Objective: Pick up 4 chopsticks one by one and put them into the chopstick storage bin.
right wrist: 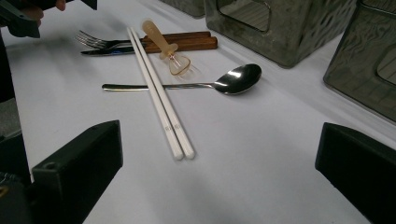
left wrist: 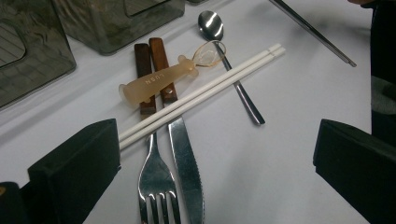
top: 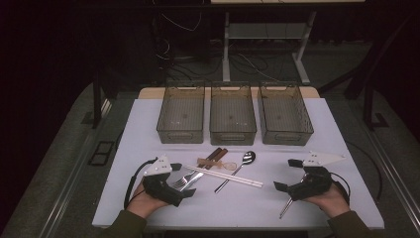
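Observation:
A heap of cutlery lies mid-table: a fork (left wrist: pixel 156 182) and a knife (left wrist: pixel 187 163) with wooden handles (top: pixel 215 154), white chopsticks (left wrist: pixel 205 88) laid across them, a small tan whisk (left wrist: pixel 159 79) and a metal spoon (left wrist: pixel 210 24). My left gripper (top: pixel 184 181) stands open at the heap's left end, its jaws either side of the fork and knife tips without touching them. My right gripper (top: pixel 287 174) is open at the right, facing the chopsticks (right wrist: pixel 161 102) and spoon (right wrist: pixel 233 80) with nothing between its jaws. A thin metal rod (top: pixel 286 206) lies beneath it.
Three grey see-through bins (top: pixel 181 135) (top: pixel 233 136) (top: pixel 287 136) stand in a row at the back of the white table (top: pixel 237 203). Bare tabletop lies between the heap and the right gripper. Dark floor, cables and a table frame lie beyond.

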Motion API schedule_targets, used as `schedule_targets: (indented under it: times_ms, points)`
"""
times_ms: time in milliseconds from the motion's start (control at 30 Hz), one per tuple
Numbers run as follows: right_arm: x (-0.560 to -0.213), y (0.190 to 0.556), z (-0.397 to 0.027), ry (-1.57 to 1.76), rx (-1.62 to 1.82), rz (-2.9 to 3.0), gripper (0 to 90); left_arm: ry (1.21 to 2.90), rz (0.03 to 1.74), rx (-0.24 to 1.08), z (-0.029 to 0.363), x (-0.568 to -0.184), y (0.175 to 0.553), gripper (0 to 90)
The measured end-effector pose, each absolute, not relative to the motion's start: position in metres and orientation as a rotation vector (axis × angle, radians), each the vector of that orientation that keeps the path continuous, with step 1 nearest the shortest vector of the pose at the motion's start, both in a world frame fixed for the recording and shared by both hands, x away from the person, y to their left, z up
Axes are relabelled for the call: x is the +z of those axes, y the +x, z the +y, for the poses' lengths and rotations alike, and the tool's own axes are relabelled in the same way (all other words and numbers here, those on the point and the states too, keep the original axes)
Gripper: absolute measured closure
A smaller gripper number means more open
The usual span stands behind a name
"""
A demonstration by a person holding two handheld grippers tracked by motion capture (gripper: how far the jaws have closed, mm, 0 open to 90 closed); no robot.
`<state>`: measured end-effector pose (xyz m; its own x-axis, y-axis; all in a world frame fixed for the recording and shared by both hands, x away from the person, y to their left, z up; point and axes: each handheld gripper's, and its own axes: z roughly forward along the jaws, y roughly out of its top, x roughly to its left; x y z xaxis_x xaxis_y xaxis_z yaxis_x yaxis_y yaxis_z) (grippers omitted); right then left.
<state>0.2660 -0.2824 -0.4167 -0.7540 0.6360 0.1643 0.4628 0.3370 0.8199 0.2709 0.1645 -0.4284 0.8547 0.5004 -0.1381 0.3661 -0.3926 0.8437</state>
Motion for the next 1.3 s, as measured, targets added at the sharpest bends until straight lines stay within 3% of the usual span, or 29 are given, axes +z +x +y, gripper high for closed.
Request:
schedule_targets:
  times_ms: [1300]
  points:
    - [-0.420,0.286,-0.244,0.925,1.367,2.503,1.1,2.038,0.601,0.176,0.160,-0.432,0.275,0.0]
